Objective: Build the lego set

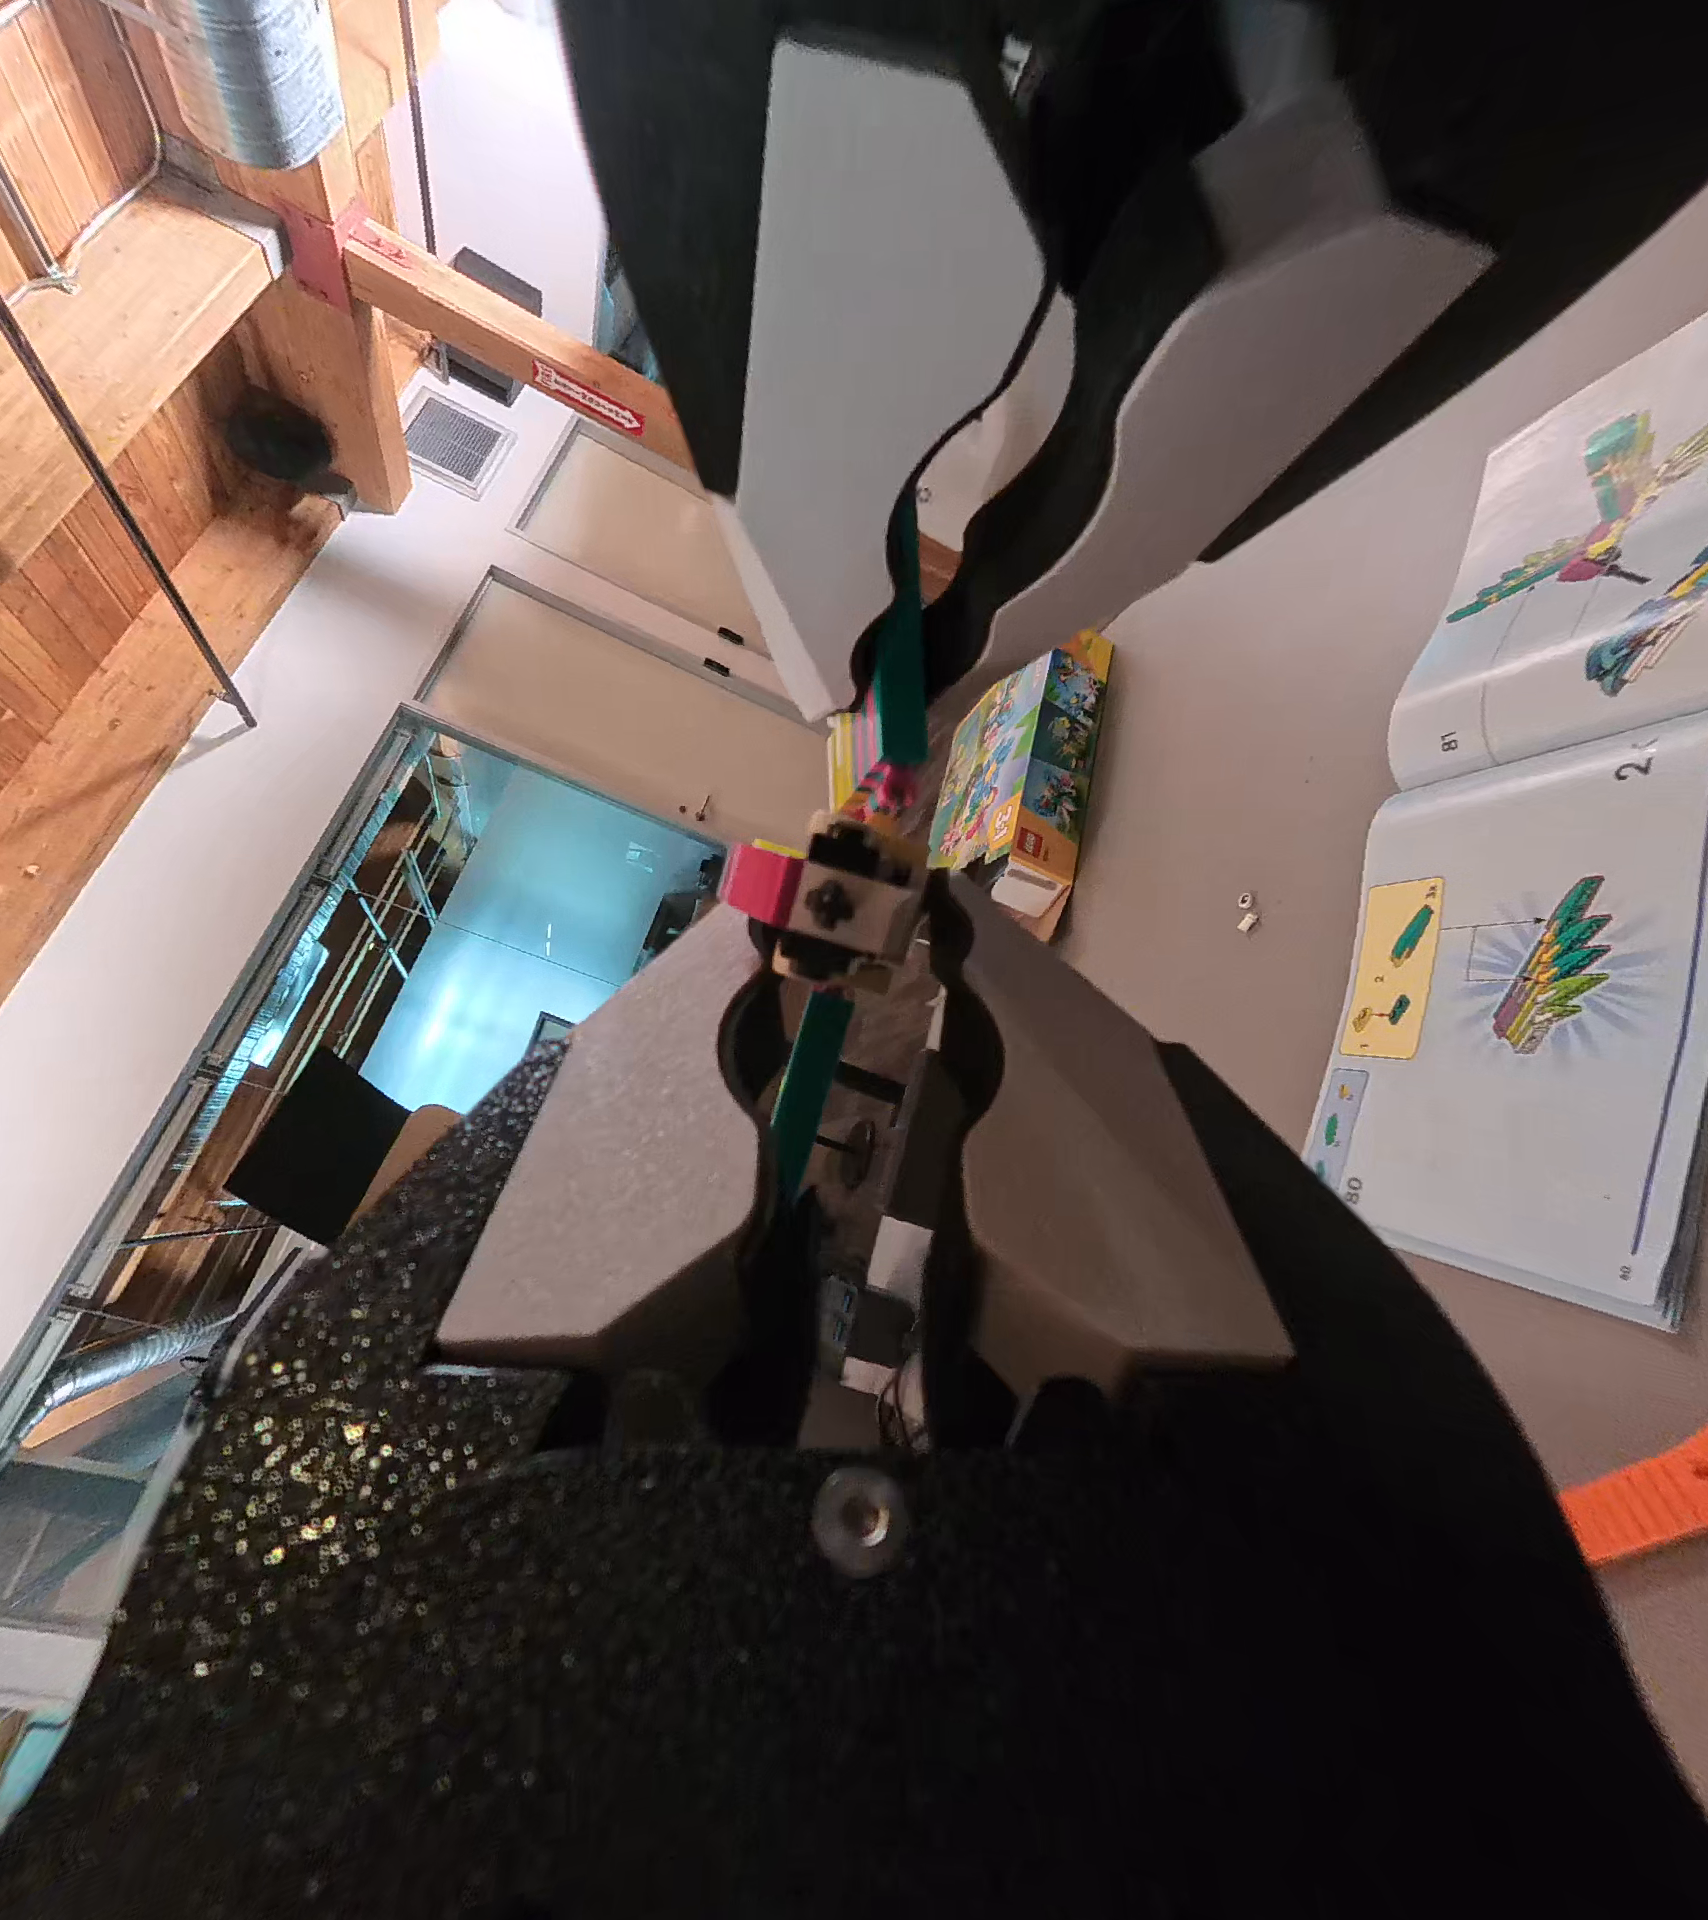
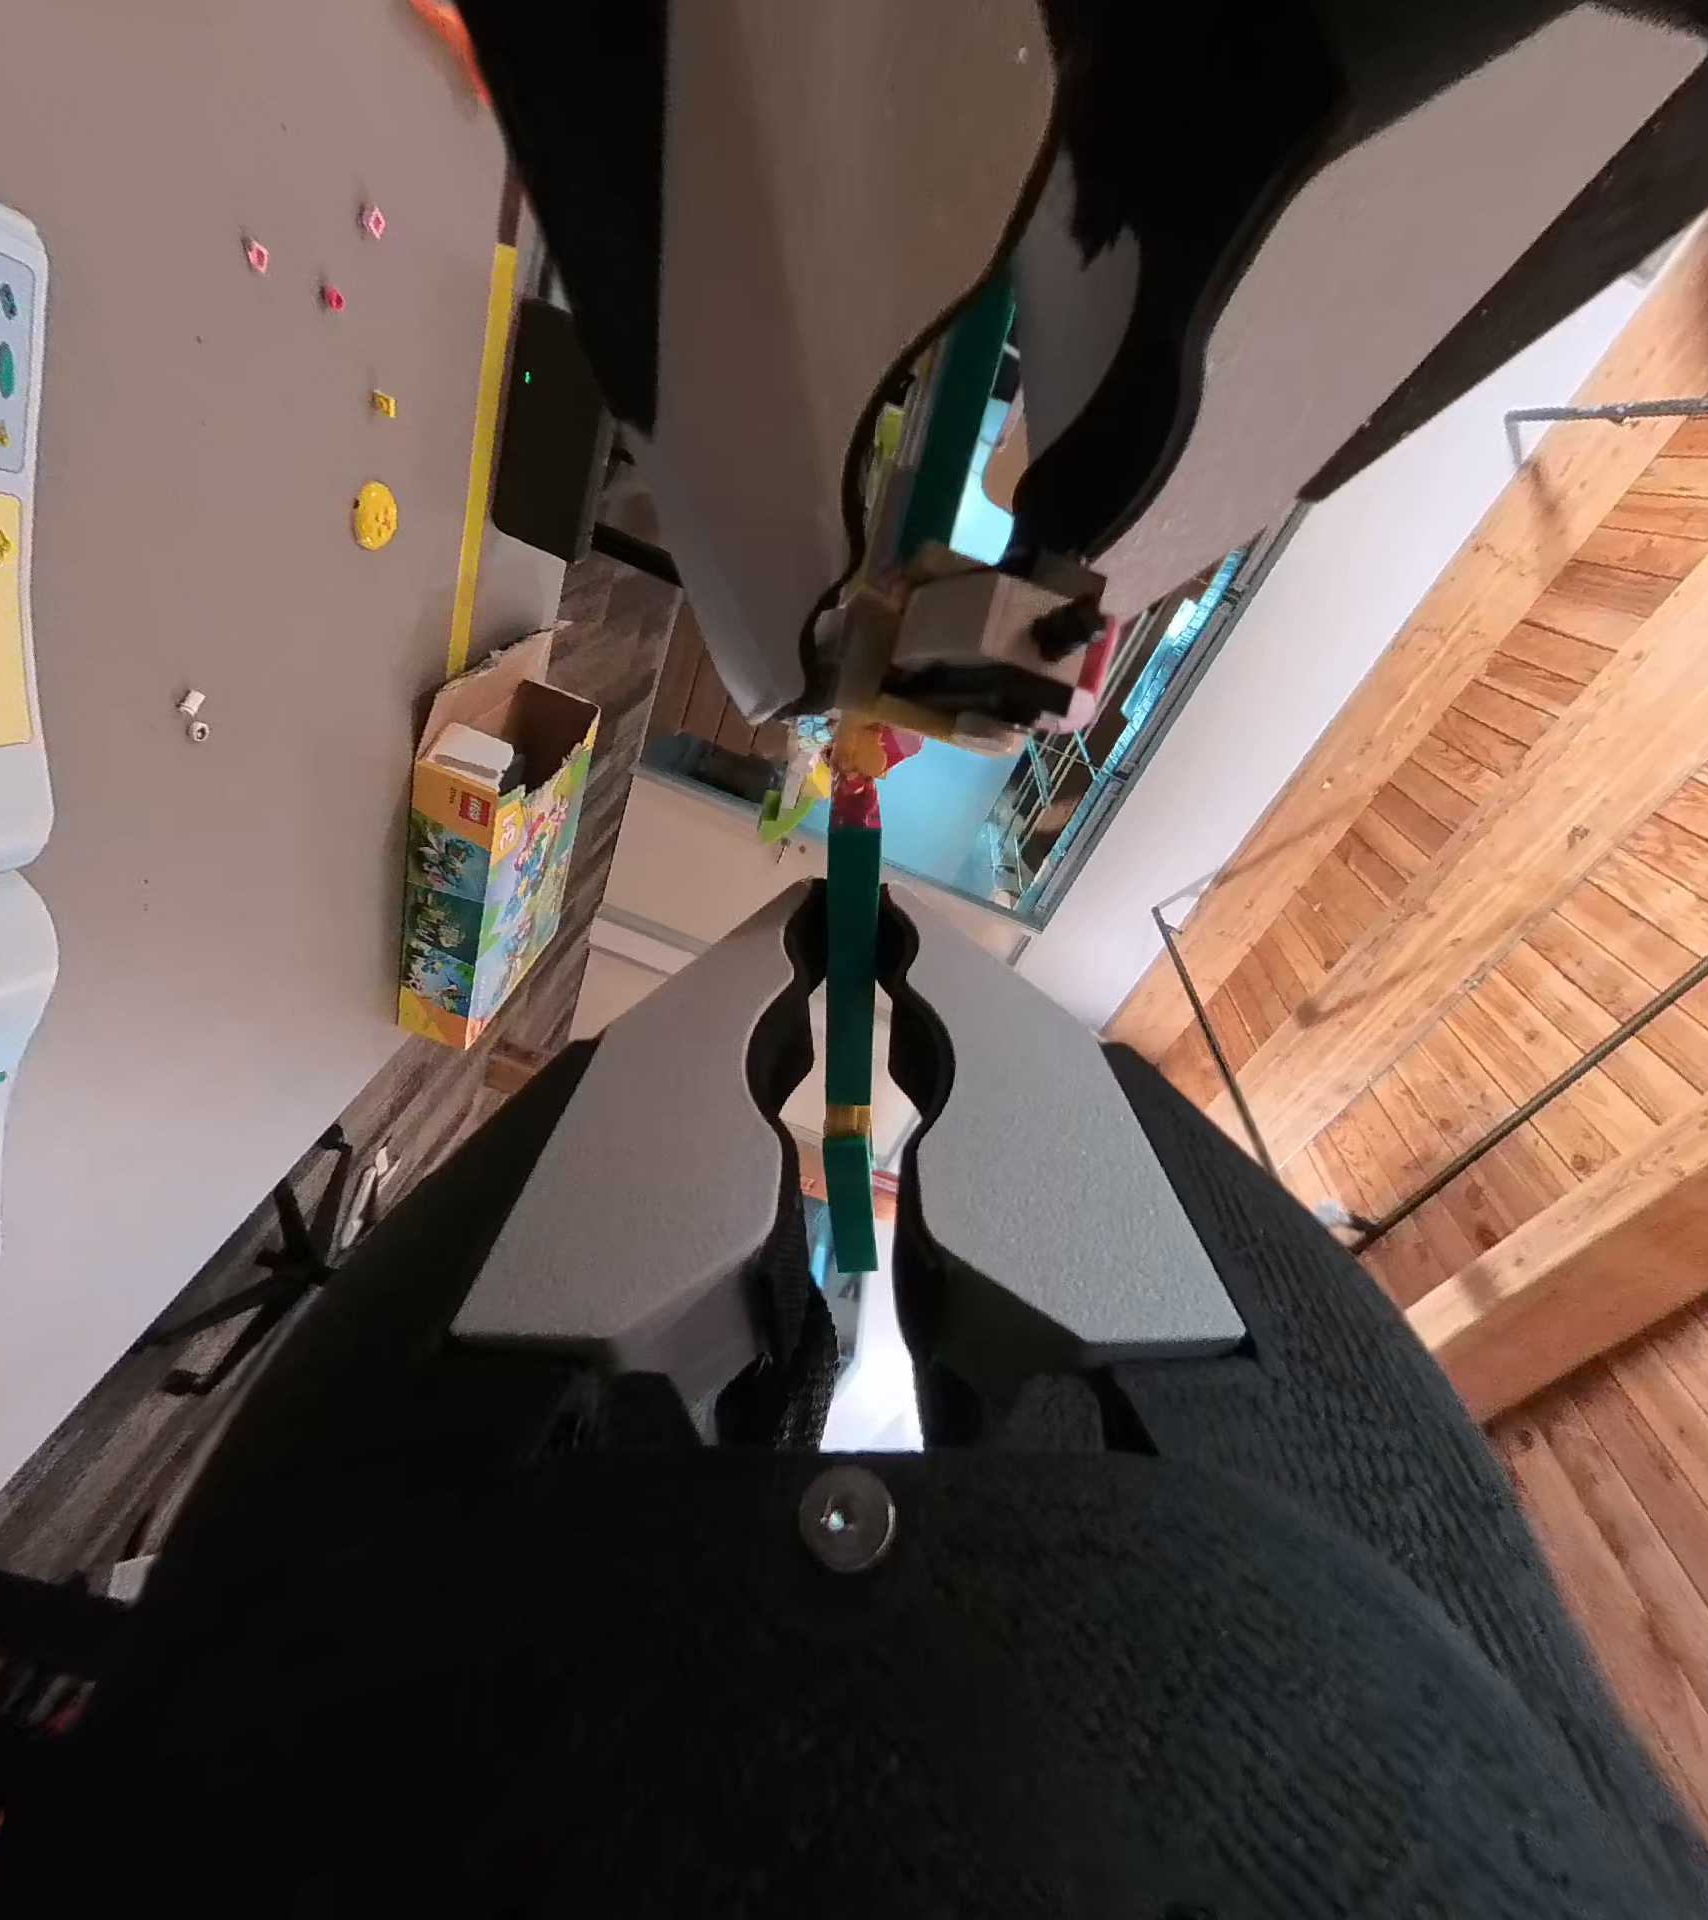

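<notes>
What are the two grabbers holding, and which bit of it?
Both hold one lego build in the air. The right gripper pinches its long green strip; the left gripper pinches the grey block end.

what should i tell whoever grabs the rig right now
Left tongs: shut on the lego assembly, at its grey and pink block end.
Right tongs: shut on the same assembly, on its long teal strip.
The assembly is held in the air between the two, above the table.
On the table: open instruction booklet, opened box, orange separator tool, two small white pieces, a yellow round piece and small pink pieces.
Done: the teal strip is joined to the block.
Left: the loose pieces are not yet added, so the build looks unfinished.
</notes>
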### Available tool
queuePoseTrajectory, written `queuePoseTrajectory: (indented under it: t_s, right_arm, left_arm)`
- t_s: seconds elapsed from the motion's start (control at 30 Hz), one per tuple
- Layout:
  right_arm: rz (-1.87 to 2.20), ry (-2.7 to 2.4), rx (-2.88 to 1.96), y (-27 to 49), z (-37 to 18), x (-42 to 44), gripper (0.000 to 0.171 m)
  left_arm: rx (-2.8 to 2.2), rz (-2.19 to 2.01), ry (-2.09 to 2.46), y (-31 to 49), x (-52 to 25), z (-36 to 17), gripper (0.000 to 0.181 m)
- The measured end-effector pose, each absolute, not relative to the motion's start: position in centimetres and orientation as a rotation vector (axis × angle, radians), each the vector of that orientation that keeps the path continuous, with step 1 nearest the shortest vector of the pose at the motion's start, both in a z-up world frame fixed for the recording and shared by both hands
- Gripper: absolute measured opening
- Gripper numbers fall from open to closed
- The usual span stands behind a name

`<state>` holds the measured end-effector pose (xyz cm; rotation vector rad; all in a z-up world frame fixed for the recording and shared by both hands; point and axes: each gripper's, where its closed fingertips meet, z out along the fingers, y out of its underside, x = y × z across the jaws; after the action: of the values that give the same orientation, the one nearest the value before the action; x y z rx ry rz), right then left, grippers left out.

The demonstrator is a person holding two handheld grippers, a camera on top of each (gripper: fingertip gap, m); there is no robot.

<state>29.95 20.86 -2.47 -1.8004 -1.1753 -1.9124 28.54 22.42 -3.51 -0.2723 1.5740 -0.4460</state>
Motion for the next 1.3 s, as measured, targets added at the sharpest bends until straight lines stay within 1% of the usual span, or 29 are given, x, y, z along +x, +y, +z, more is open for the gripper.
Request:
queuePoseTrajectory:
  t_s: [0.5, 0.63, 0.93, 1.0, 1.03, 1.13, 1.2, 1.3]
  right_arm:
    - [-1.809, -1.049, -1.897, 20.6, -2.8, 30.4, 0.006]
    - [-1.712, -0.976, -1.983, 20.4, -2.7, 30.5, 0.006]
    - [-1.665, -0.942, -1.996, 20.3, -2.4, 29.8, 0.006]
    - [-1.495, -0.964, -2.102, 20.1, -4.6, 29.7, 0.006]
    - [-1.294, -0.999, -2.219, 19.8, -7.2, 29.3, 0.006]
    - [-0.468, -0.933, -2.567, 17.6, -17.1, 26.8, 0.006]
    - [-0.256, -0.832, -2.677, 16.3, -22.0, 27.5, 0.006]
    - [-0.12, -0.744, -2.781, 14.7, -27.1, 28.2, 0.006]
  left_arm:
    - [-0.381, -0.525, 1.669, 22.7, 28.7, -4.4, 0.023]
    - [-0.495, -0.593, 1.672, 23.1, 28.0, -3.7, 0.023]
    - [-0.456, -0.588, 1.659, 23.3, 27.5, -3.1, 0.023]
    - [-0.456, -0.579, 1.684, 23.7, 27.7, -3.6, 0.023]
    - [-0.448, -0.588, 1.725, 23.8, 27.9, -4.2, 0.023]
    - [-0.499, -0.644, 1.825, 24.4, 29.1, -6.3, 0.023]
    - [-0.535, -0.634, 1.878, 25.1, 29.8, -7.7, 0.023]
    - [-0.562, -0.606, 1.932, 25.6, 30.4, -9.2, 0.024]
